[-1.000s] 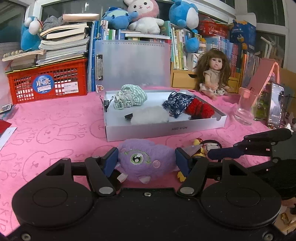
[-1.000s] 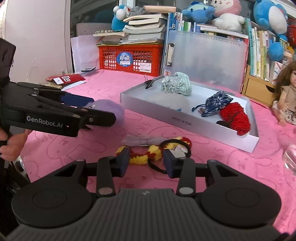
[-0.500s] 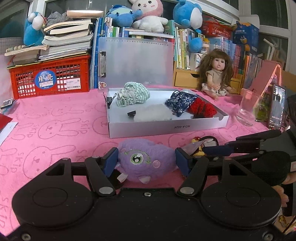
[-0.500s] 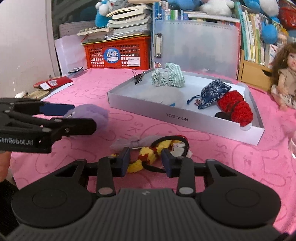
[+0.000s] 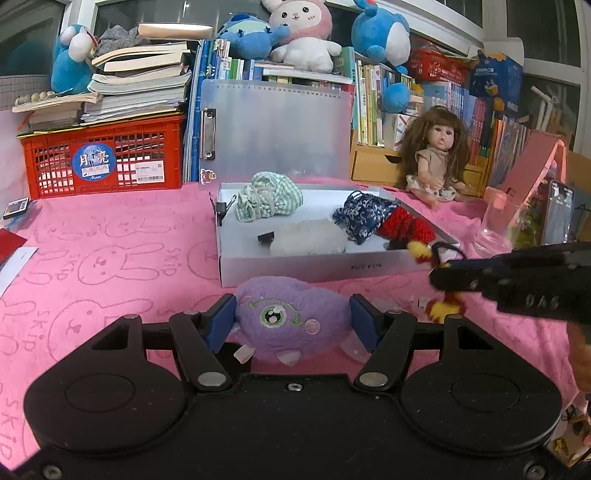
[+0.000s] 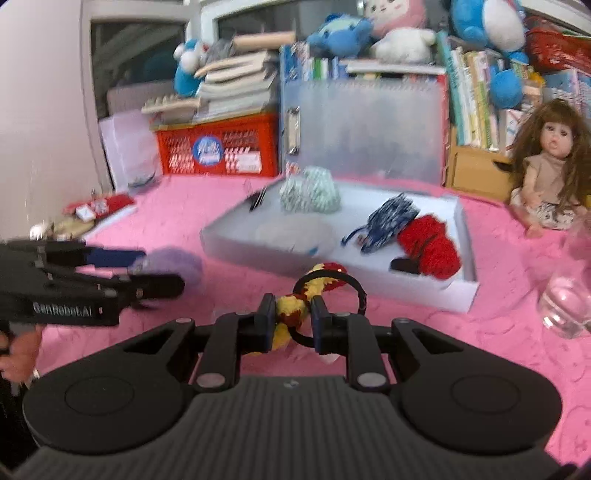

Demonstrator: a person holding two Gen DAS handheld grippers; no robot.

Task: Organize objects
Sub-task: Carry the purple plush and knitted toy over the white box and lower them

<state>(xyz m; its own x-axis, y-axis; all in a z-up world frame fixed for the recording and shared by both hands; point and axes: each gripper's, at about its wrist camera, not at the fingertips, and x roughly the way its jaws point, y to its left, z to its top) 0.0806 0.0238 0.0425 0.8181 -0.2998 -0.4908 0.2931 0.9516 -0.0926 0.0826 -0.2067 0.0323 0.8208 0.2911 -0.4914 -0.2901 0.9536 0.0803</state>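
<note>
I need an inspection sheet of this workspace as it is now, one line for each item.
Surface: pink bunny-print cloth.
Job's things: white tray holds green checked pouch, blue pouch, red knit piece.
Clutter: red crate, doll, glass.
Grippers: left gripper shut on purple plush; right gripper shut on yellow-red knit toy.
Cables: nothing seen.
Surroundings: books, plush toys.

Left black two-finger gripper (image 5: 291, 323) at lower centre of its frame, blue pads pressed on a purple plush, right black gripper (image 6: 293, 319) clamped tight on a yellow-red knitted toy, both angled downward.
</note>
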